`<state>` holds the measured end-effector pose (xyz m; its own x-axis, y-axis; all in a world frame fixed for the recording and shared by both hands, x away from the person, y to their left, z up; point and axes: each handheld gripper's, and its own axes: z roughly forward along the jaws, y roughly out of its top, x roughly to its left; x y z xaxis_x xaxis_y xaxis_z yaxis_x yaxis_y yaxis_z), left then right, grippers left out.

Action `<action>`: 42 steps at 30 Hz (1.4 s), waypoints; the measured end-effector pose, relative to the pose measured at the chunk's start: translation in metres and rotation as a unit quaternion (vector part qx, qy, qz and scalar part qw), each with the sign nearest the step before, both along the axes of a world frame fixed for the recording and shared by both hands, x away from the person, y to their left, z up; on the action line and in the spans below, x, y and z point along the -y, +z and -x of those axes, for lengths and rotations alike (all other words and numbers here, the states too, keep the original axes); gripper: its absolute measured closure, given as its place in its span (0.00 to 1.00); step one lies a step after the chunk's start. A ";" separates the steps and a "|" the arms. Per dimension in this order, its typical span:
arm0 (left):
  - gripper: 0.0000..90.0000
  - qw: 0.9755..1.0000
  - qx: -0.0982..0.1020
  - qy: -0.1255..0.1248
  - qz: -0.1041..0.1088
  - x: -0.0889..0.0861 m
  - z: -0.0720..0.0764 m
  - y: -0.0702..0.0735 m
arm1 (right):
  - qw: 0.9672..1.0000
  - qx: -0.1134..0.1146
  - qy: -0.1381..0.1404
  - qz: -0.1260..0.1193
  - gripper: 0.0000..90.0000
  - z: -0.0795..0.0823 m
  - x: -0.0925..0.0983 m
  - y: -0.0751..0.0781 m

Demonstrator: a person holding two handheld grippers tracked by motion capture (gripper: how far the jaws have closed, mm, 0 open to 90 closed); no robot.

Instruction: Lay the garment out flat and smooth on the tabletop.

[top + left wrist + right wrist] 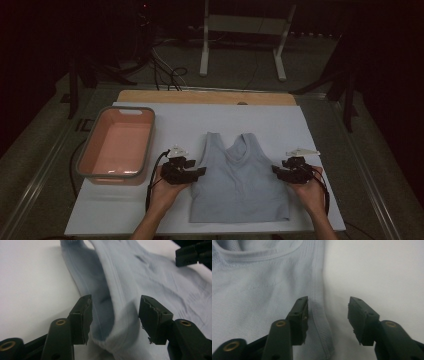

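Item: pale blue sleeveless top [240,182], laid flat, neck away from the person, on the white sheet [310,125] covering the tabletop [210,96], with a pink grey-rimmed tub [118,145] well apart to its left. Left hand-held gripper [115,315] sits at the top's left side edge, jaws partly open and astride a raised fold of the ribbed edge without pinching it; the right hand-held gripper [328,317] sits at the right side edge, jaws partly open, one jaw over the fabric beside the ribbed hem, the other over bare sheet.
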<state>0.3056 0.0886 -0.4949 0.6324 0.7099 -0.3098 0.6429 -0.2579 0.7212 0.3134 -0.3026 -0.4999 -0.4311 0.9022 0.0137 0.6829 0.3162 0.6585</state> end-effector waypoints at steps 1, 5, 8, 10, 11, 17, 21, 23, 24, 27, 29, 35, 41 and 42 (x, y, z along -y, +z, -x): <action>0.52 1.000 -0.001 -0.004 -0.003 0.000 0.001 -0.001 | 1.000 -0.007 0.001 0.001 0.57 -0.001 0.000 -0.002; 0.55 1.000 -0.010 -0.013 -0.007 0.001 0.005 -0.004 | 0.999 -0.032 -0.004 -0.008 0.56 -0.003 -0.001 -0.008; 0.57 1.000 -0.014 -0.020 -0.009 0.002 0.007 -0.007 | 0.999 -0.045 -0.005 -0.010 0.53 -0.002 -0.003 -0.011; 0.61 0.999 -0.018 -0.024 -0.012 0.003 0.008 -0.008 | 0.998 -0.053 -0.007 -0.020 0.53 -0.002 -0.005 -0.010; 0.64 0.999 -0.019 -0.026 -0.012 0.004 0.008 -0.008 | 0.998 -0.054 -0.005 -0.016 0.57 -0.002 -0.006 -0.010; 0.84 0.999 -0.014 -0.034 -0.032 0.010 0.010 -0.008 | 0.996 -0.078 0.028 -0.026 0.81 0.000 -0.019 -0.007; 0.90 0.999 -0.012 -0.034 -0.037 0.011 0.009 -0.007 | 0.997 -0.068 0.041 -0.006 0.90 0.002 -0.024 -0.004; 0.90 0.999 -0.008 -0.031 -0.041 0.013 0.008 -0.006 | 0.998 -0.056 0.039 0.000 0.92 0.003 -0.024 -0.003; 0.90 0.999 -0.007 -0.031 -0.042 0.014 0.007 -0.005 | 0.998 -0.050 0.036 0.004 0.92 0.003 -0.023 -0.002; 0.90 0.999 -0.004 -0.028 -0.040 0.016 0.005 -0.004 | 0.999 -0.035 0.023 0.013 0.93 0.004 -0.022 0.001; 0.90 0.999 0.000 -0.025 -0.039 0.020 0.002 -0.003 | 0.999 -0.028 0.021 0.019 0.93 0.005 -0.020 0.003; 0.91 0.999 0.002 -0.023 -0.036 0.030 -0.001 -0.004 | 1.000 -0.013 0.004 0.011 0.93 0.007 -0.008 0.008; 0.91 0.999 0.006 -0.024 -0.035 0.019 0.008 0.003 | 0.999 -0.017 0.026 -0.016 0.87 0.007 -0.008 0.007; 0.91 0.999 0.006 -0.023 -0.034 0.016 0.010 0.004 | 0.999 -0.015 0.029 -0.021 0.80 0.007 -0.009 0.007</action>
<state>0.2959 0.0727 -0.4913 0.6679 0.6992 -0.2550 0.6214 -0.3352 0.7082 0.3063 -0.2937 -0.4925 -0.4811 0.8743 0.0638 0.6835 0.3285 0.6519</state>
